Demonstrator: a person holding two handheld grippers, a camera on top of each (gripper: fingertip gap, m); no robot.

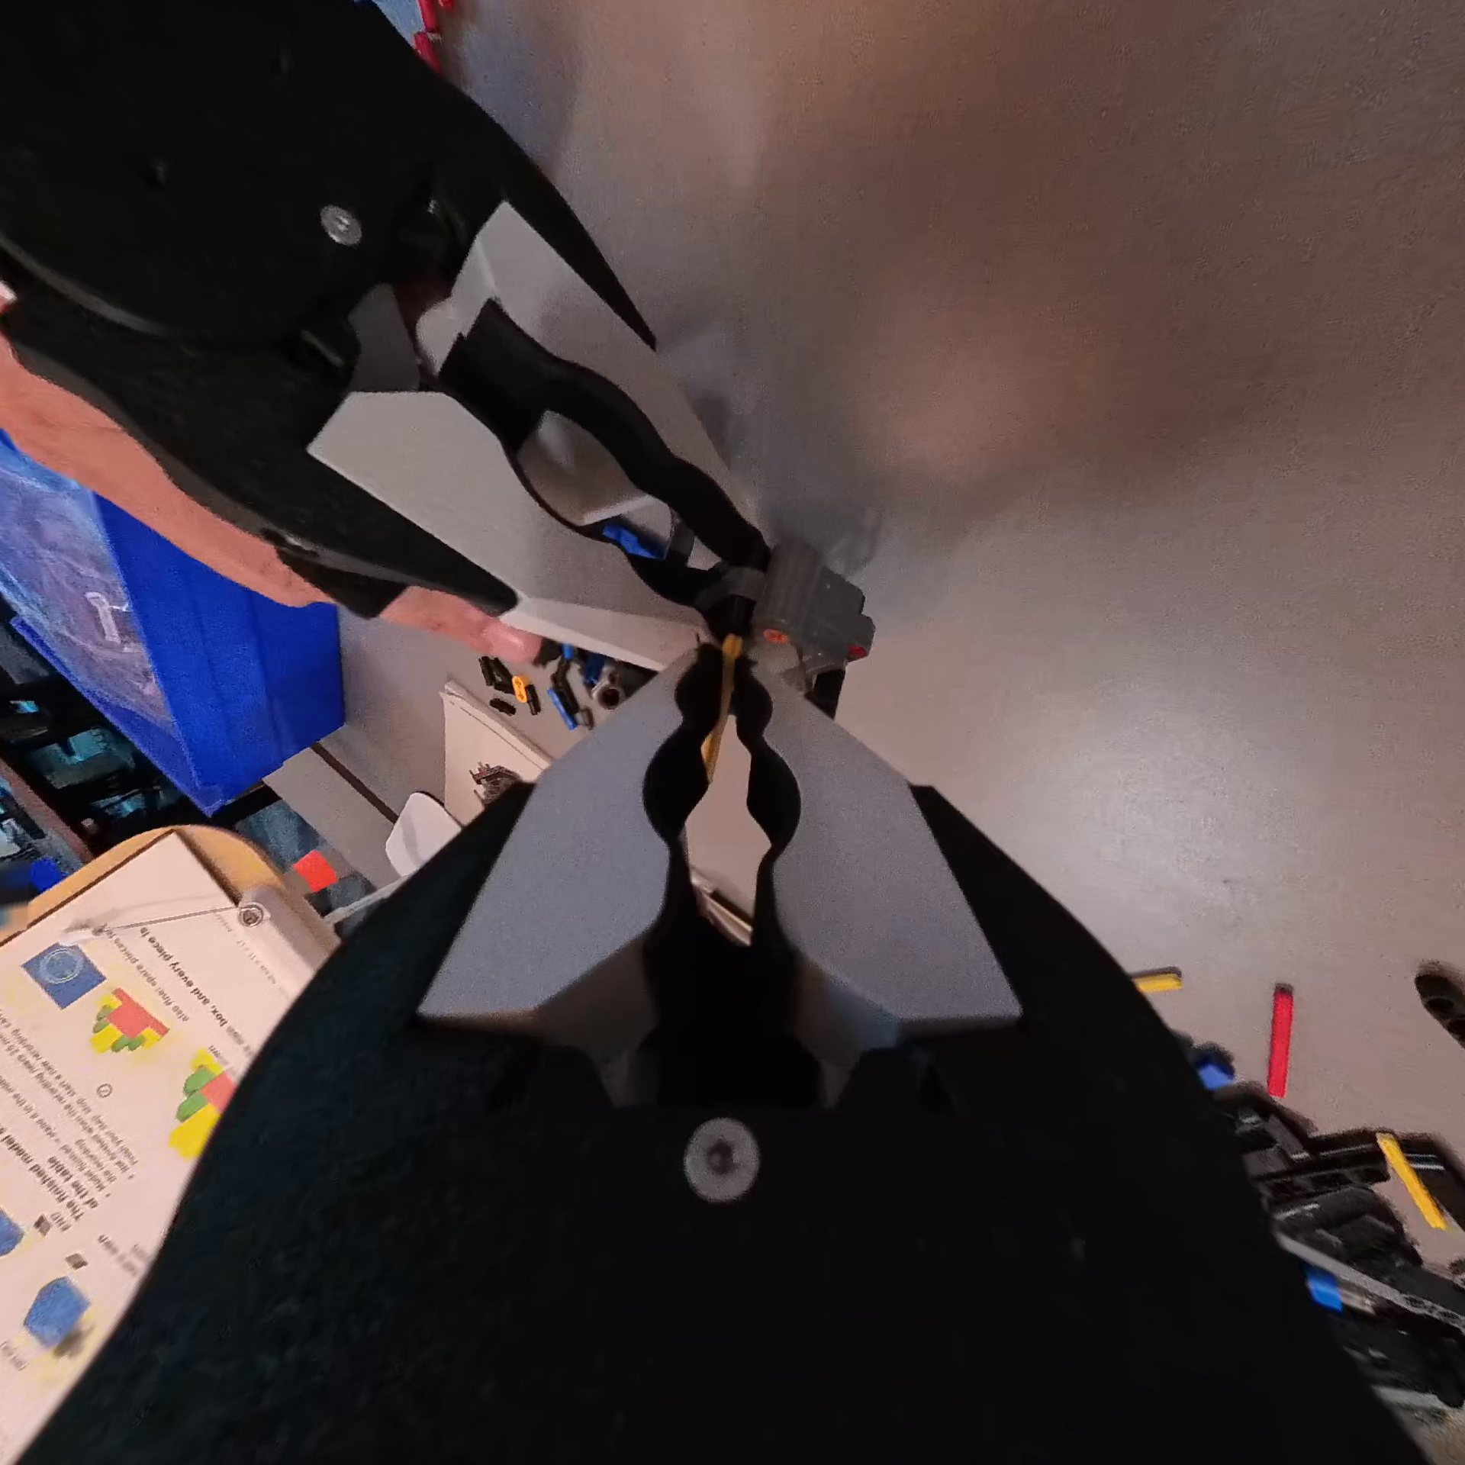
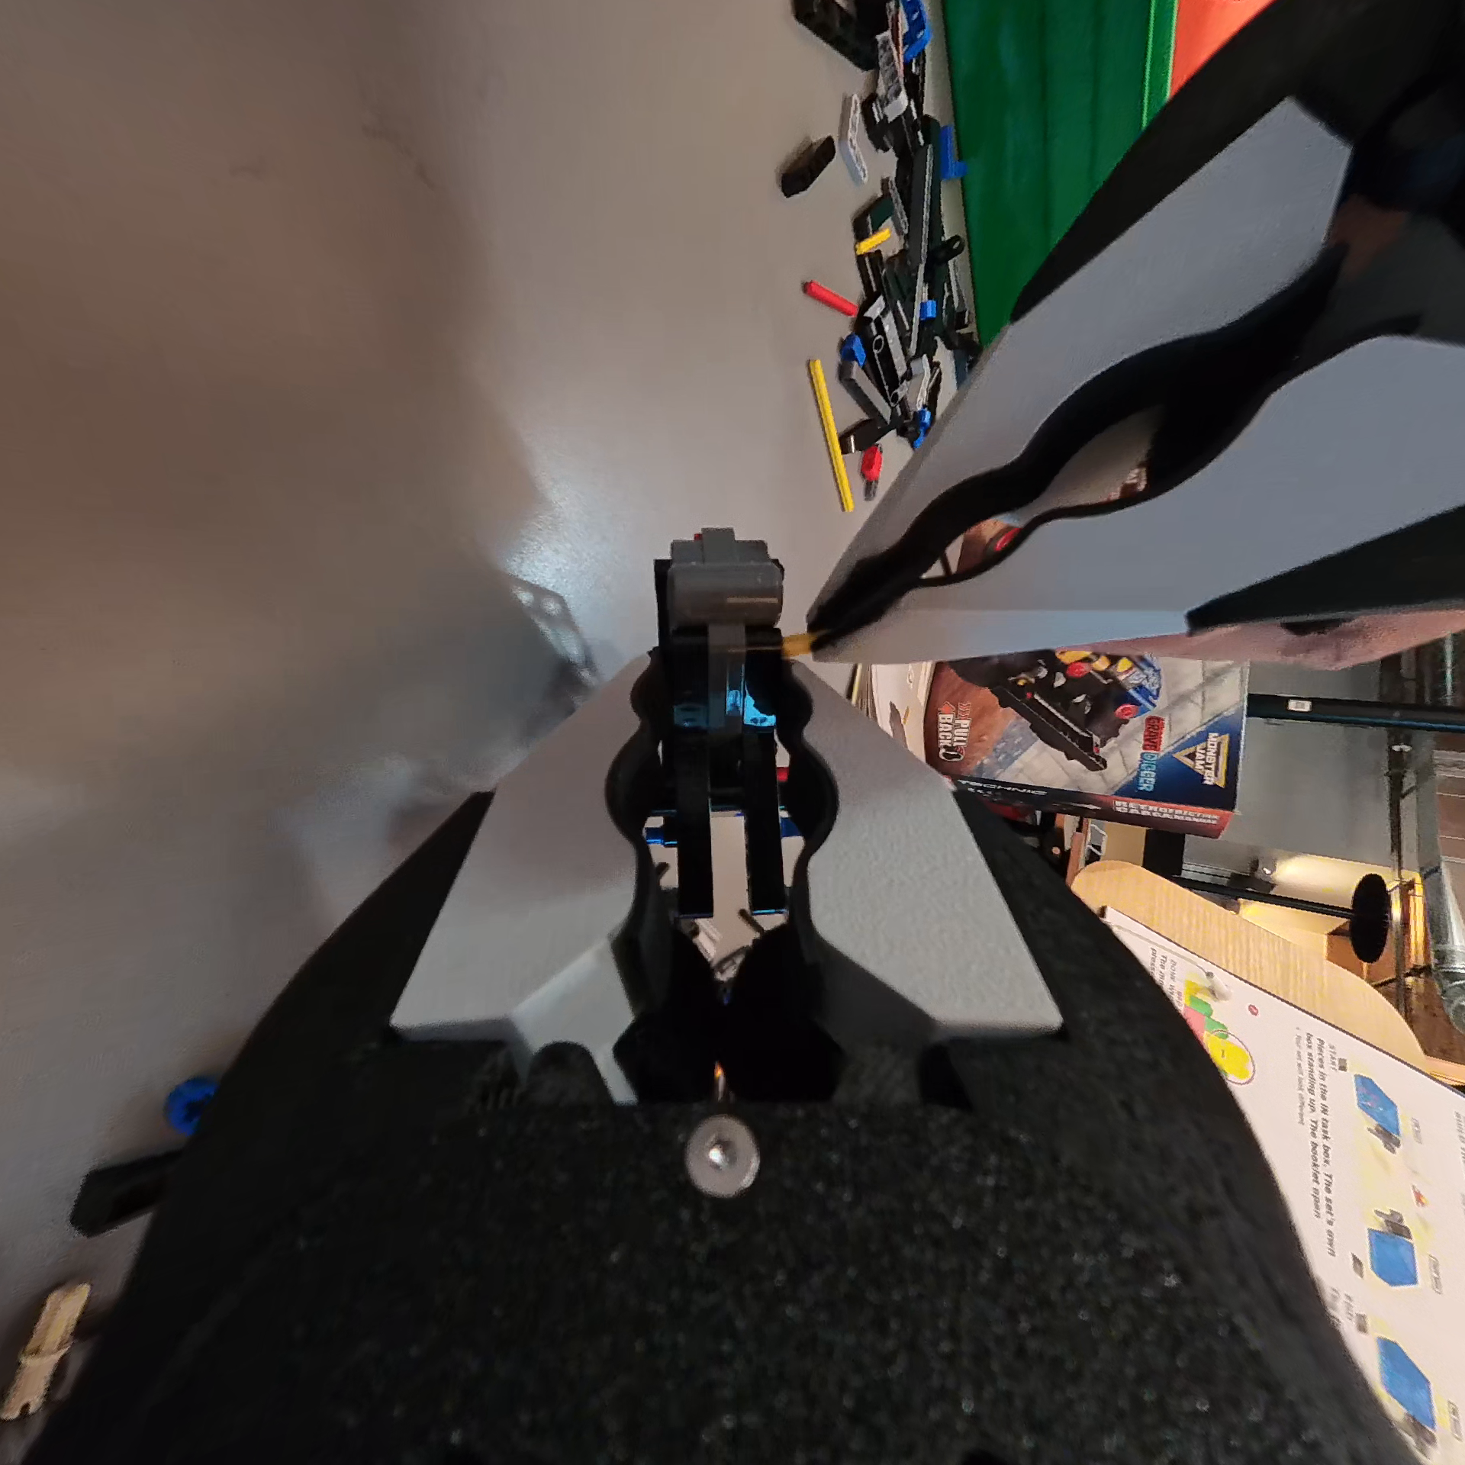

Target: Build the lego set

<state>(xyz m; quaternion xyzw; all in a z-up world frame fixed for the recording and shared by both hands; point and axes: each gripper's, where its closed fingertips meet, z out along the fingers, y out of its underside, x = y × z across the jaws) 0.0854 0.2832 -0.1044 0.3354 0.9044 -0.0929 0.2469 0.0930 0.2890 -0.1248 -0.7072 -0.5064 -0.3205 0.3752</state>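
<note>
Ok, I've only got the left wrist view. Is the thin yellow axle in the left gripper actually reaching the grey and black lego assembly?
Observer: Yes. In the right wrist view the thin yellow axle has its tip against a black part just under the dark grey block.
Operator: And what is the right gripper clamping?
Observer: The right gripper is shut on two long black beams that hang below that block, with blue pins in them.

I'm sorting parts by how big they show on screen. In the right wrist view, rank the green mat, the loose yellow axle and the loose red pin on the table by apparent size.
1. Green mat, by far the largest, though partly cut off by the frame and the left tongs.
2. Yellow axle, long and thin.
3. Red pin, shortest.
All lie at a similar depth, so the order looks safe.
</note>
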